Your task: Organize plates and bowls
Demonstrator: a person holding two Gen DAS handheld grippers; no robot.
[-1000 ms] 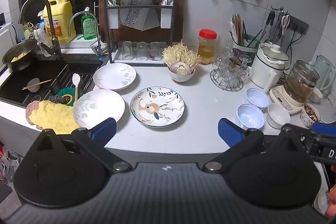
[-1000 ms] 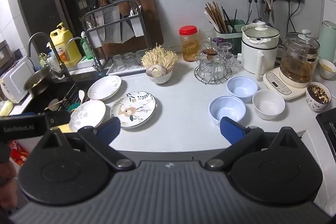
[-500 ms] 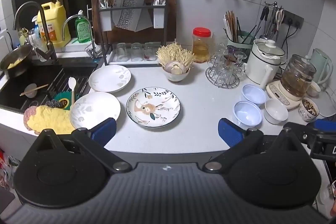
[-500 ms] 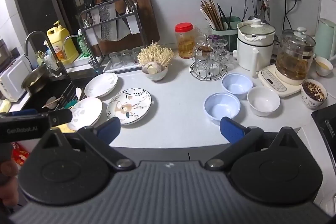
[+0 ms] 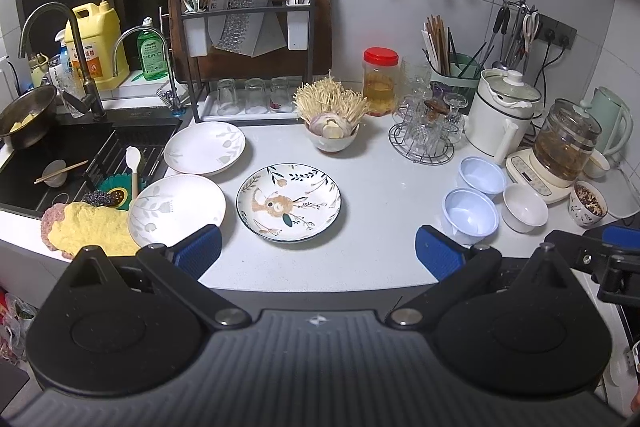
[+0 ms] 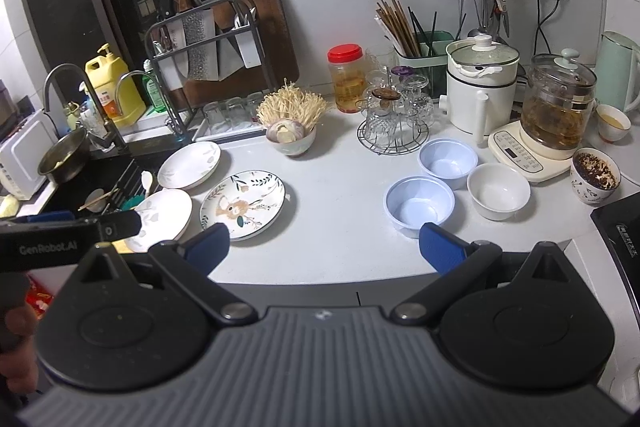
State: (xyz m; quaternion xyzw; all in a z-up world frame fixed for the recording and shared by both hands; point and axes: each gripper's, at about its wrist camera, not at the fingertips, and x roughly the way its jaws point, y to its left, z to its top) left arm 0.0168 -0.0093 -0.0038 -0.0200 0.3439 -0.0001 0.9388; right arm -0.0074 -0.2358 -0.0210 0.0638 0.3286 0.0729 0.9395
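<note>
Hovering: left gripper (image 5: 318, 249) and right gripper (image 6: 324, 247), jaws apart, empty, drawn back since a second ago.
Ahead, left: patterned plate (image 5: 289, 202), two white plates (image 5: 176, 209).
Ahead, right: blue bowls (image 6: 419, 205), white bowl (image 6: 498, 190).
Meaning: wider overview; nothing stacked yet.

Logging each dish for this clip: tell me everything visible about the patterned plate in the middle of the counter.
The patterned plate is round and shallow, white and glossy like glazed ceramic, with a dark rim line, leaf sprigs around the border and a brownish animal figure at the centre. It lies flat, right side up and empty on the white counter, apart from the plain white plate beside it. Neither gripper touches it.
</note>
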